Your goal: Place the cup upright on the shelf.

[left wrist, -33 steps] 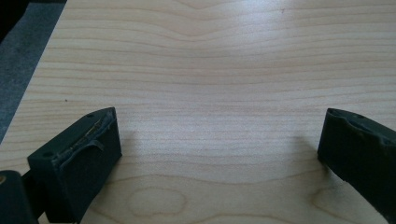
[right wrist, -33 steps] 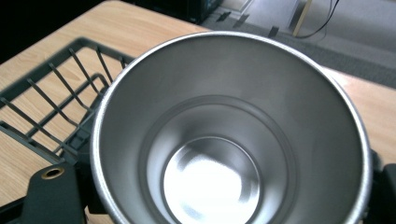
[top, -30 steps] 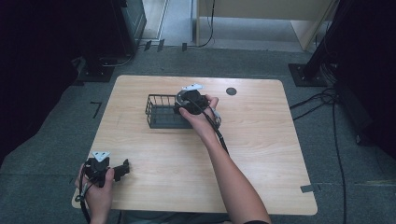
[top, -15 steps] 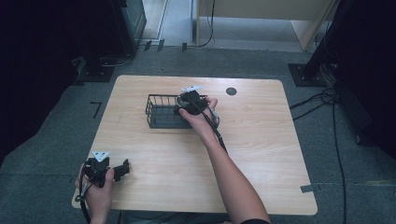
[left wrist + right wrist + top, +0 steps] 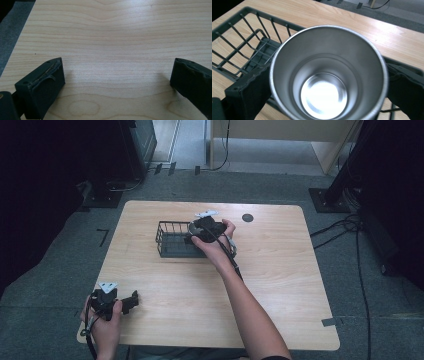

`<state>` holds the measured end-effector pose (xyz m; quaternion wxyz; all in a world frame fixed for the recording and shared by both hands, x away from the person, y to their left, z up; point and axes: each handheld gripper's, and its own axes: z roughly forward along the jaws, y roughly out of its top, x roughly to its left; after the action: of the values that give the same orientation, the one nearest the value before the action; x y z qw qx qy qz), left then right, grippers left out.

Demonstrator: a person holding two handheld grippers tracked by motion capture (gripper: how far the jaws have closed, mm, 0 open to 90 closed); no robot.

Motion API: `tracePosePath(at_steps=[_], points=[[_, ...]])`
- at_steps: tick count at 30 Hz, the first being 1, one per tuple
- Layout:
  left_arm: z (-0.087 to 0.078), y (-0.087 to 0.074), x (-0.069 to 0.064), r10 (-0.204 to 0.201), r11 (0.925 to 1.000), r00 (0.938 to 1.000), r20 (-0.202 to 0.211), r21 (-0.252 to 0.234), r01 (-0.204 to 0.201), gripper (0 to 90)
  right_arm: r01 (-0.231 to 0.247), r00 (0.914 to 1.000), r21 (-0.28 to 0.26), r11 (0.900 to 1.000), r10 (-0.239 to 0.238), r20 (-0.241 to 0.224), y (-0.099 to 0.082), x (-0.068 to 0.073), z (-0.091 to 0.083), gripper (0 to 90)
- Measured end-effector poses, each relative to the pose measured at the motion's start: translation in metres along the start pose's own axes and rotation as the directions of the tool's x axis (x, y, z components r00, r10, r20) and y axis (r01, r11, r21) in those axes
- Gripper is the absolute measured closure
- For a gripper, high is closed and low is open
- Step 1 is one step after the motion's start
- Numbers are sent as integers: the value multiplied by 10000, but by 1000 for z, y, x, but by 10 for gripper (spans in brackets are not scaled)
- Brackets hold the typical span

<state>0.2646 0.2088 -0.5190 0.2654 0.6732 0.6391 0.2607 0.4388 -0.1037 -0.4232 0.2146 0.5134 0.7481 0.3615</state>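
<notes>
A shiny steel cup point(image 5: 329, 72) stands with its mouth toward the camera, empty inside, and my right gripper point(image 5: 329, 85) is shut on its sides. In the high view the right gripper point(image 5: 199, 233) holds the cup point(image 5: 192, 227) at the right end of a black wire basket point(image 5: 170, 241) in the middle of the table. I cannot tell whether the cup's base rests on the basket point(image 5: 242, 37) floor. My left gripper point(image 5: 131, 301) lies near the front left corner, open, with bare wood between its jaws point(image 5: 117, 80).
The light wooden table point(image 5: 280, 270) has a small dark round mark point(image 5: 247, 217) at the back right of the basket. Cables point(image 5: 350, 227) trail over the grey floor to the right, and dark stands rise beyond the table's far corners.
</notes>
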Motion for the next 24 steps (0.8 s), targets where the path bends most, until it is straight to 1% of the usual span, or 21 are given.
tracePosePath(at_steps=[3, 7, 10, 13, 21, 24], points=[[0, 0, 0, -7, 10000, 10000, 4, 1, 7, 0, 33, 10000, -226, 9997, -34, -48, 2, -1, -10, 0], [0, 0, 0, -8, 10000, 10000, 4, 4, 8, 0, -86, 9999, -536, 9985, 79, -122, 5, -4, -26, 0], [0, 0, 0, -6, 10000, 10000, 4, 2, 6, 0, -186, 9997, -686, 9975, 175, -160, 4, -7, -37, 0], [0, 0, 0, -4, 10000, 10000, 2, 1, 4, 0, -206, 9998, -825, 9964, 199, -91, 0, -12, -46, 0], [0, 0, 0, -8, 10000, 10000, 3, 1, 8, 0, -168, 9998, -941, 9954, 181, 127, -17, -27, -65, 0], [0, 0, 0, -2, 10000, 10000, 2, 2, 2, 0, -295, 9992, -960, 9949, 320, 255, -25, -36, -72, 0]])
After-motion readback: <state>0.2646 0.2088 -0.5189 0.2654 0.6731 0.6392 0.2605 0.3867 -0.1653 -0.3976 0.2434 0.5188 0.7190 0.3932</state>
